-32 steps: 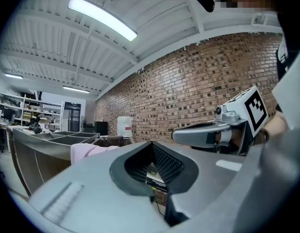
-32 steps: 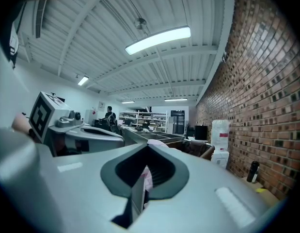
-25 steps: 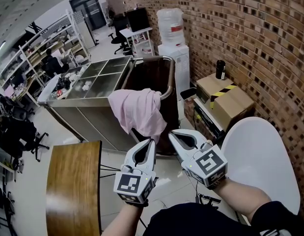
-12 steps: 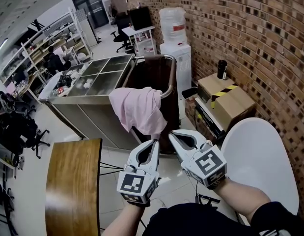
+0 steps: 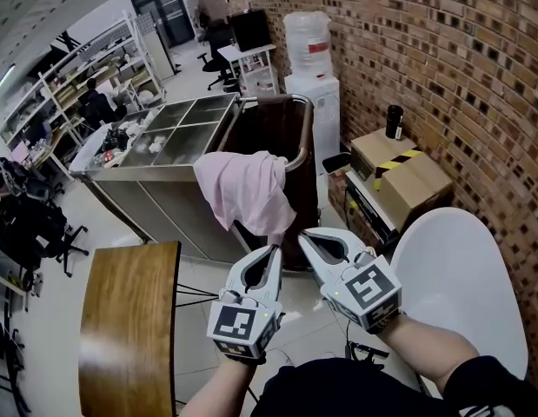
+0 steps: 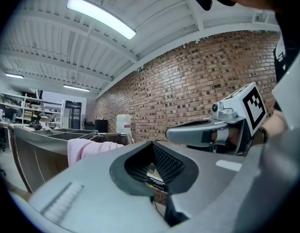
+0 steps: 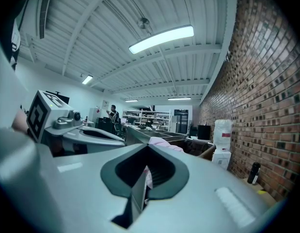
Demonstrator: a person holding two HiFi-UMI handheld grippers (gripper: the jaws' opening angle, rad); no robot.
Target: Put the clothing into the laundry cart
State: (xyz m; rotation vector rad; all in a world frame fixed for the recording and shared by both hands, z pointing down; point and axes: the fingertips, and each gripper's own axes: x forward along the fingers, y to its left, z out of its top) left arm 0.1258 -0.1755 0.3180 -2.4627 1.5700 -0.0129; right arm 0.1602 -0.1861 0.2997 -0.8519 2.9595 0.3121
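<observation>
The pink garment [image 5: 247,189] lay draped in soft folds over the near rim of the laundry cart [image 5: 299,150], its lowest corner hanging just above my left gripper [image 5: 271,248]. That one and my right gripper [image 5: 302,234] both had their jaws pressed together on nothing (side by side, level). A wooden table [image 5: 129,320] edged my left and a white round seat [image 5: 464,276] and a cardboard box [image 5: 399,176] my right, with pale floor open between them
</observation>
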